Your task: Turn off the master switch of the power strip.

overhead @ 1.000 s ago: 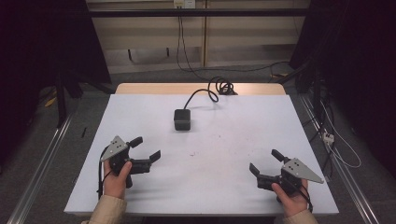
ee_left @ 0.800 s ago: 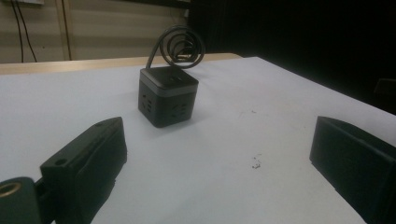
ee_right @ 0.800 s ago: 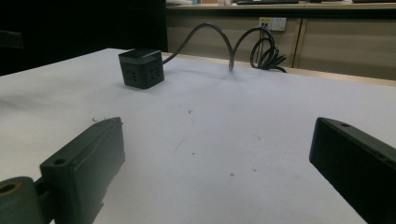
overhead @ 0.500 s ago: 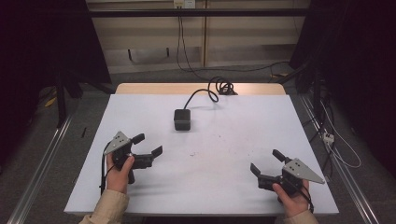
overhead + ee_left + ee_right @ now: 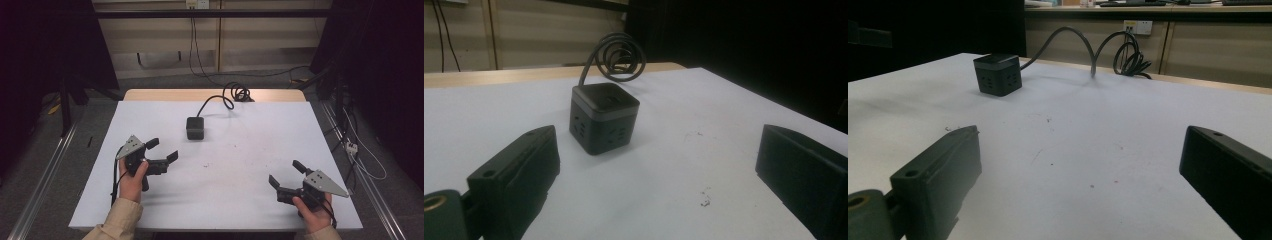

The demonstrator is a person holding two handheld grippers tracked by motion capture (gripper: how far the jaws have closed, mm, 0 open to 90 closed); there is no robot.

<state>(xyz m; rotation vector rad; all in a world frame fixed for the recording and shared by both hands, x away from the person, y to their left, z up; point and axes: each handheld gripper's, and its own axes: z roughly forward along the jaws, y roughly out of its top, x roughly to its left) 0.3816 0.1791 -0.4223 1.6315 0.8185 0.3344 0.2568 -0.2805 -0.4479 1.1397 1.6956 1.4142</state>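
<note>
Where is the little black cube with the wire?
The black cube sits on the white table toward its far middle in the high view, its cable trailing back to the far edge. The left tool is nearest, open and not touching it.

I am holding my left claw (image 5: 162,149) forward with its jaws spread wide, while my right claw (image 5: 286,173) is sitting low and near me, jaws equally apart.

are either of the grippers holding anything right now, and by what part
Nothing is held. The left gripper and right gripper are both open and empty; the black socket cube sits untouched on the table.
</note>
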